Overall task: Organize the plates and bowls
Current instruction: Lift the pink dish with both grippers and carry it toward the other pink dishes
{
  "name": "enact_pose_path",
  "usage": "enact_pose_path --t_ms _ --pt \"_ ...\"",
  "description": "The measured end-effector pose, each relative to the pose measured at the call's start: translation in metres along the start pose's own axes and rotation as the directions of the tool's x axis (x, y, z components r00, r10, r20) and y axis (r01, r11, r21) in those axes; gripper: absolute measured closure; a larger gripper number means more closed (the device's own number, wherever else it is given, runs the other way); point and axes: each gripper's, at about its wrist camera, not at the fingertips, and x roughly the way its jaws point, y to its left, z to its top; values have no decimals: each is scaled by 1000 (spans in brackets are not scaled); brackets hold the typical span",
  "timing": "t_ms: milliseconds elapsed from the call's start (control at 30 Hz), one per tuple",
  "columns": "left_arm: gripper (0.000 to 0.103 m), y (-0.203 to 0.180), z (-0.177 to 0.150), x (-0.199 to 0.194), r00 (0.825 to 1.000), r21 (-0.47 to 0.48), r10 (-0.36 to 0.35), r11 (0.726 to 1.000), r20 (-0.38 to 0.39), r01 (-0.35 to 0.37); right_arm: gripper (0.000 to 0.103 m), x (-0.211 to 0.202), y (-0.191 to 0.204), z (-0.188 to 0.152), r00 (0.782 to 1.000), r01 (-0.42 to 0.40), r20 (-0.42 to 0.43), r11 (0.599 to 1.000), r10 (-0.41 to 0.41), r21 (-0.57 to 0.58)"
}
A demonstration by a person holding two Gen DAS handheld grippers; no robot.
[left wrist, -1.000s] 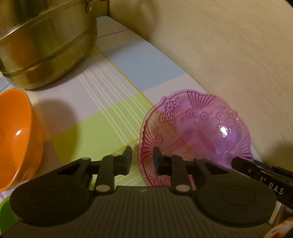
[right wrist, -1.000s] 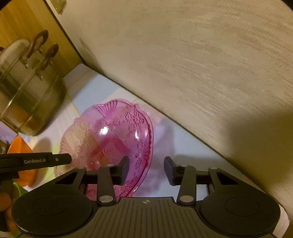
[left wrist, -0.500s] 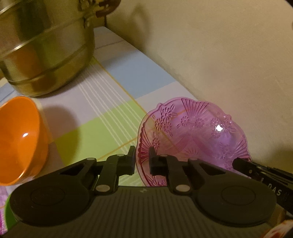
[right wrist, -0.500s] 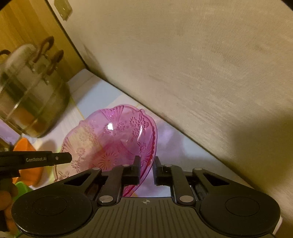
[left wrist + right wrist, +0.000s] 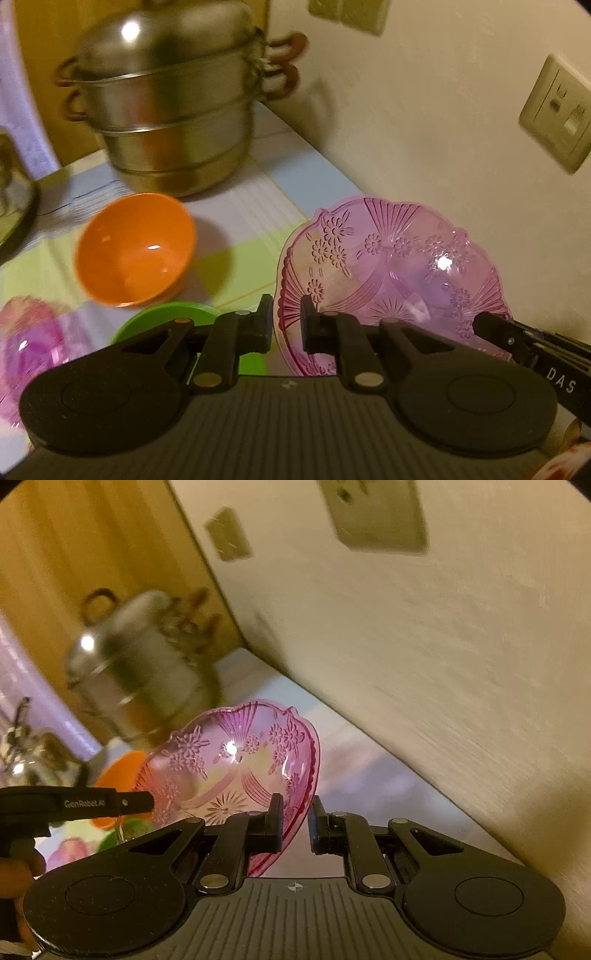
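Observation:
A clear pink plastic bowl [image 5: 399,273] with a flower and fan pattern hangs in the air above the table, tilted. My left gripper [image 5: 286,321] is shut on its left rim. My right gripper [image 5: 295,819] is shut on the opposite rim of the pink bowl [image 5: 236,764]. The right gripper's finger also shows at the bowl's far right edge in the left wrist view. On the table below sit an orange bowl [image 5: 135,249], a green plate [image 5: 166,319] partly hidden by my left gripper, and another pink dish [image 5: 26,343] at the left edge.
A tall steel stacked steamer pot [image 5: 173,110] with a lid stands at the back of the checked tablecloth [image 5: 258,206]. A beige wall [image 5: 424,110] with sockets [image 5: 554,114] runs close along the right side. A metal kettle [image 5: 22,753] stands at the far left.
Both grippers shut on the pink bowl's rims and lifted it off the table. The view rose and drew back, so the whole pot, the orange bowl and the green plate came into sight.

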Motion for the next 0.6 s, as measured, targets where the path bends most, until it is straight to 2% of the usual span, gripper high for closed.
enact_pose_path --t_ms 333,600 --pt "91 59 -31 -89 995 -119 70 991 74 -61 90 -50 71 -14 994 -109 19 989 111 -102" --pt "90 104 -62 -146 984 -222 141 968 107 -114 90 -70 129 -31 980 -194 6 963 199 -188"
